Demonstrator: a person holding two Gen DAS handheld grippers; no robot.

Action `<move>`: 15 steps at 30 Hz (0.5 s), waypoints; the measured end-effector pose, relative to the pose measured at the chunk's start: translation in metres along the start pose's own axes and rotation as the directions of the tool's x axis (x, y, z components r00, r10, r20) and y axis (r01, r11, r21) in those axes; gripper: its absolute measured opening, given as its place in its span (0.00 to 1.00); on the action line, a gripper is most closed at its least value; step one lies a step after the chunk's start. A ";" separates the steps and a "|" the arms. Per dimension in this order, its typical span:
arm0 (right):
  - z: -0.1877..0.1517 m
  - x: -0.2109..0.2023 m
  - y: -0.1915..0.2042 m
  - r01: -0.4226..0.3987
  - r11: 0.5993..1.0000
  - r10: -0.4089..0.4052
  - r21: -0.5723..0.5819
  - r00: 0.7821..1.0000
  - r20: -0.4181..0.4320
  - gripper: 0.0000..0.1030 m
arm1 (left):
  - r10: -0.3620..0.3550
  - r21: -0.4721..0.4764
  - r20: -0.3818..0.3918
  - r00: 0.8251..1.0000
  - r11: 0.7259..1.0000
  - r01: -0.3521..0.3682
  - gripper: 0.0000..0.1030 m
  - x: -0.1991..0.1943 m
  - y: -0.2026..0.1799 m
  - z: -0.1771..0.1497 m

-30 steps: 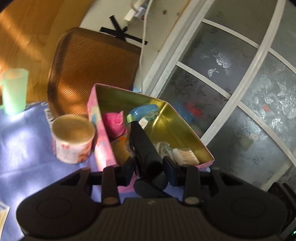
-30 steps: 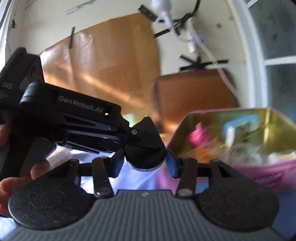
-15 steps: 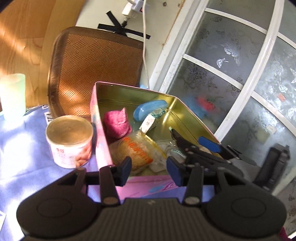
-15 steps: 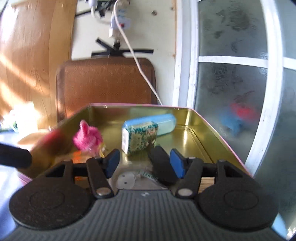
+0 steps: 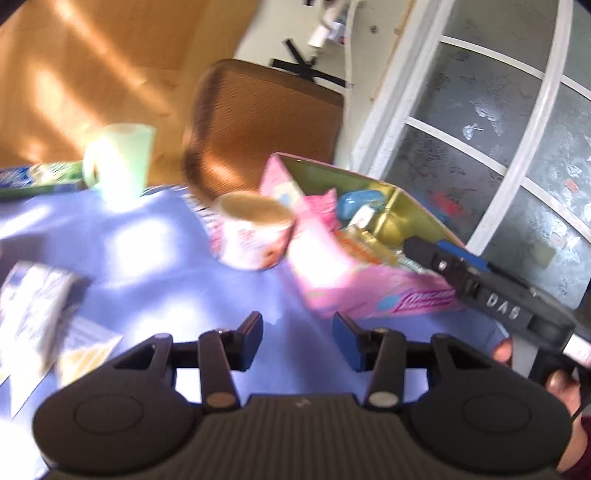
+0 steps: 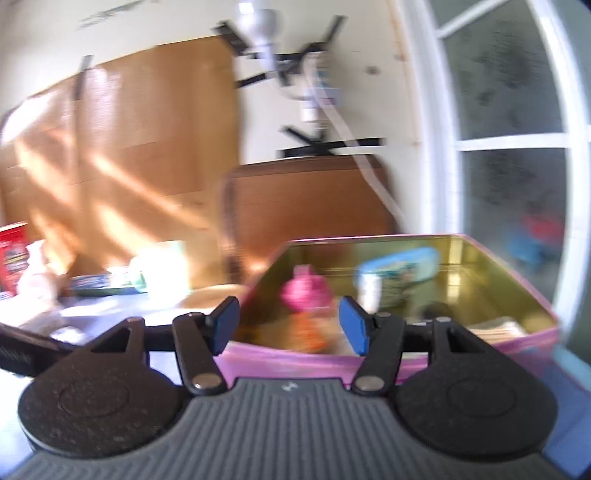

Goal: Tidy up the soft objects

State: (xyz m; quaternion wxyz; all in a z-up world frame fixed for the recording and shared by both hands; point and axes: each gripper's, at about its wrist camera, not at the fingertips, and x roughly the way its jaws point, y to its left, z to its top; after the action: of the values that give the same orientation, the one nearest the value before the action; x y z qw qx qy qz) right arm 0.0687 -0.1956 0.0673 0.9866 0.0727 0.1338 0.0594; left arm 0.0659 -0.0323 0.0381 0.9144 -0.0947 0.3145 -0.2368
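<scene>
Nearest, both the left hand-held gripper (image 5: pixel 297 339) and right hand-held gripper (image 6: pixel 290 325) are spread, empty. Packets (image 5: pixel 40 299) lie lower left on the desk (image 5: pixel 147 258); pink tin (image 5: pixel 354 280) sits centre-right. Pinch packets gently, mid-body.

A brown wooden wall (image 5: pixel 92 74) is seen in the upper left of the left view, striped with sunlight. A brown woven chair back (image 5: pixel 266 125) is set in the middle. A white-framed frosted glass door (image 5: pixel 517 147) fills the right side. A white cable (image 6: pixel 354 147) is taped to the pale wall (image 6: pixel 155 26). A blue cloth (image 5: pixel 147 266) is spread below.
</scene>
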 end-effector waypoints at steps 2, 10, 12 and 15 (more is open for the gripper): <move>-0.001 0.007 0.018 -0.072 0.997 0.072 -0.016 0.997 -0.038 0.60 | 0.046 -0.028 0.011 0.999 0.999 -0.046 0.42 -0.019 0.022 -0.015; -0.012 0.060 0.125 -0.343 0.939 0.328 -0.006 0.905 -0.271 0.61 | 0.249 -0.256 0.098 0.964 0.942 -0.217 0.42 -0.115 0.118 -0.060; -0.015 0.073 0.156 -0.380 0.925 0.358 -0.014 0.883 -0.304 0.65 | 0.285 -0.301 0.125 0.950 0.923 -0.238 0.45 -0.134 0.133 -0.068; -0.020 0.099 0.194 -0.408 0.909 0.356 -0.084 0.866 -0.352 0.73 | 0.308 -0.353 0.149 0.940 0.904 -0.240 0.47 -0.154 0.150 -0.077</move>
State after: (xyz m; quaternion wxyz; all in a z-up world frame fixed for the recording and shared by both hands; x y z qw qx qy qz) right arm 0.1389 0.0108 0.0540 0.9214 0.0098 0.2741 0.2753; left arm -0.0318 0.1721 0.0112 0.9368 -0.2242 0.2658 -0.0385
